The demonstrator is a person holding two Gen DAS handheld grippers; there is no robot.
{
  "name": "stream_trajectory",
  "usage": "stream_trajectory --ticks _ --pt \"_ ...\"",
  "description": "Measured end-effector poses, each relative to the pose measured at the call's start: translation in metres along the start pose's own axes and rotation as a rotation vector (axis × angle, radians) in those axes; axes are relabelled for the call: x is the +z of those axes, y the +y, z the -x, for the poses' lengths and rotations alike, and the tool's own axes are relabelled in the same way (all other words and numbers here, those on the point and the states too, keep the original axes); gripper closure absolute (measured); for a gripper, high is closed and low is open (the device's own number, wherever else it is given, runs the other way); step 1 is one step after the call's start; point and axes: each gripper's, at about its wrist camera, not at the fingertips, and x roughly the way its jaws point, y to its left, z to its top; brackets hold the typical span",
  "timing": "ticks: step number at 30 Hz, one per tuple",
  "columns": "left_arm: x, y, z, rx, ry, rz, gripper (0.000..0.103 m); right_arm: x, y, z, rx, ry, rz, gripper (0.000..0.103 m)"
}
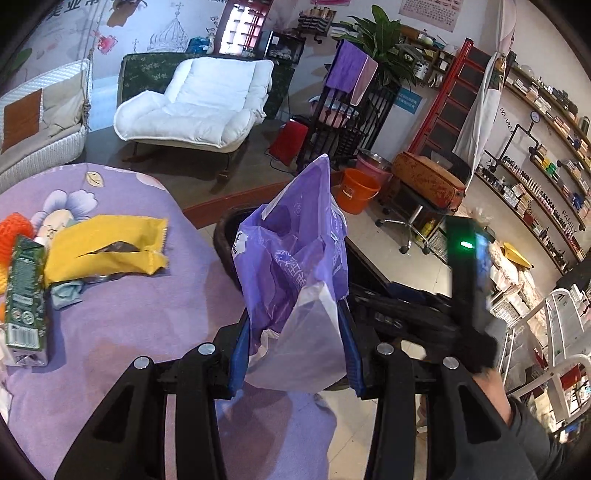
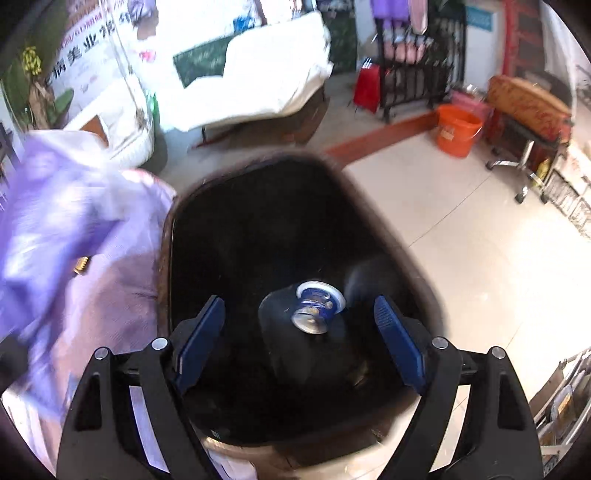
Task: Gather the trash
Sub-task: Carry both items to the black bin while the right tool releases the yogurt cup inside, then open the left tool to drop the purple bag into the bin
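Plainly, in the left wrist view the left gripper [image 1: 295,354] pinches a purple plastic bag [image 1: 295,266] at the table's [image 1: 129,325] right edge, hiding most of the black bin [image 1: 229,236] behind. A yellow wrapper [image 1: 107,243] and green carton [image 1: 26,295] lie near the left edge, the carton cut off. From the right wrist, the right gripper [image 2: 299,339] gapes wide above the bin [image 2: 258,206], a blue can [image 2: 316,306] inside; the bag [image 2: 55,229] is blurred.

"WE ARE A" and "FAMILY" read along the shelf wall [image 1: 532,147] at right; Chinese characters "美业" on the mural [image 1: 74,7], upper left.
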Motion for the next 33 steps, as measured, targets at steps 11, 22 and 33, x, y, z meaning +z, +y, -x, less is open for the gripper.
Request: stream_trajectory --ticks 11,22,33 --pt "0.008 -0.022 -0.059 -0.008 0.124 -0.009 0.060 -0.042 -0.041 0.063 -0.169 -0.164 -0.078 0.016" --pt "0.009 -0.038 -0.105 0.042 0.260 -0.080 0.027 -0.068 -0.069 0.092 -0.212 -0.211 -0.159 0.012" --pt "-0.005 -0.037 -0.051 0.009 0.104 -0.119 0.015 -0.066 -0.070 0.100 -0.215 -0.244 -0.166 0.010"
